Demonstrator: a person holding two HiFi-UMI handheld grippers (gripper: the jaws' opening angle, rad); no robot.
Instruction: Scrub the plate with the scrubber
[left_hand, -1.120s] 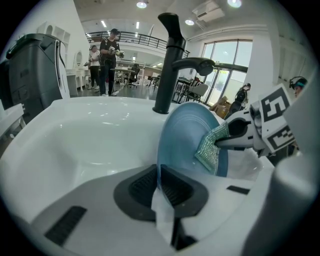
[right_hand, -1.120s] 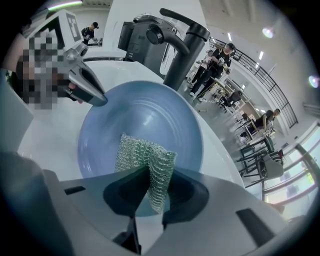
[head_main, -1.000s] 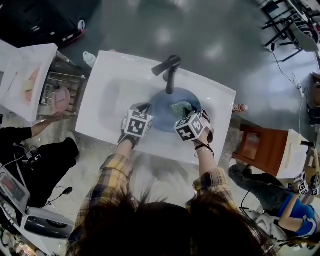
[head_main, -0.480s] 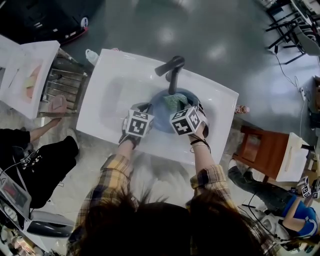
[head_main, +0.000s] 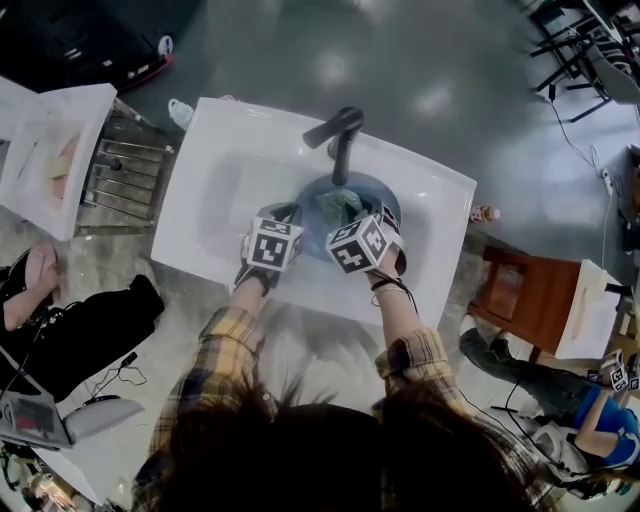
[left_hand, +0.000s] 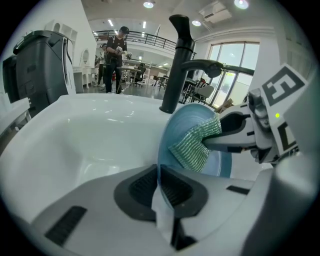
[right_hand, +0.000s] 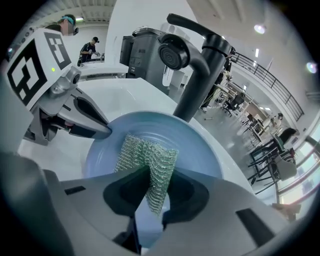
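A blue plate (head_main: 345, 205) is held tilted on edge inside the white sink (head_main: 215, 150), under the black faucet (head_main: 340, 135). My left gripper (left_hand: 159, 192) is shut on the plate's rim (left_hand: 162, 150), at the plate's left side. My right gripper (right_hand: 150, 192) is shut on a green mesh scrubber (right_hand: 145, 157), which lies pressed against the plate's face (right_hand: 195, 145). In the head view the scrubber (head_main: 337, 207) shows just above the right gripper's marker cube (head_main: 355, 245). The left gripper's marker cube (head_main: 268, 245) sits close beside it.
A metal dish rack (head_main: 125, 175) stands left of the sink, next to a white tray (head_main: 45, 150). A grey bin (left_hand: 37, 67) stands beyond the sink's far rim. People sit on the floor at left and lower right. A wooden chair (head_main: 520, 295) is to the right.
My right gripper has slid the scrubber leftward across the plate toward the left gripper. The left gripper and plate have held still. The person at left has drawn the hand back from the rack.
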